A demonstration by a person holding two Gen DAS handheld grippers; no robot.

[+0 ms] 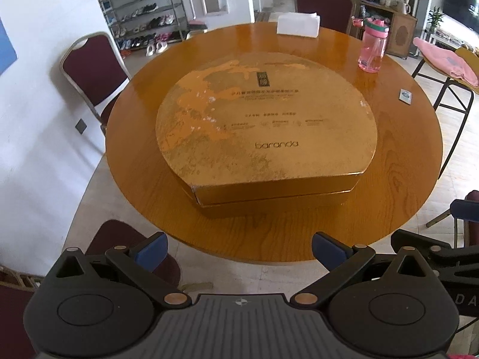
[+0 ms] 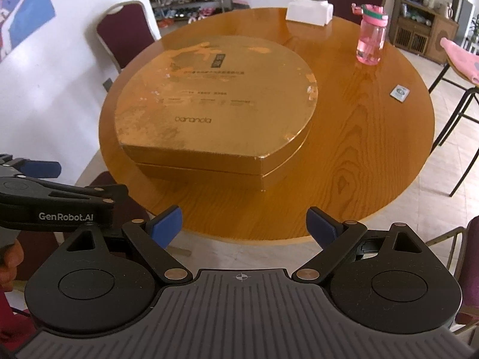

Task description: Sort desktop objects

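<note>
Both hand-held grippers — left (image 1: 238, 249), right (image 2: 244, 226) — gape empty, gold box (image 1: 266, 125) ahead.

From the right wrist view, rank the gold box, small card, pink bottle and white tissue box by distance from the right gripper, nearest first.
From the right gripper:
1. Gold box, straight ahead, mid-table.
2. Small card, right edge of the table.
3. Pink bottle, far right.
4. White tissue box, far edge, beyond the gold box.

Small print on the gold box (image 1: 266, 116) lid: too blurred for me to read, beyond the brand word. Small card (image 1: 406, 94) at the table's right: label too small to tell. Far-left shoe rack (image 1: 143, 15): individual pairs indistinct.
</note>
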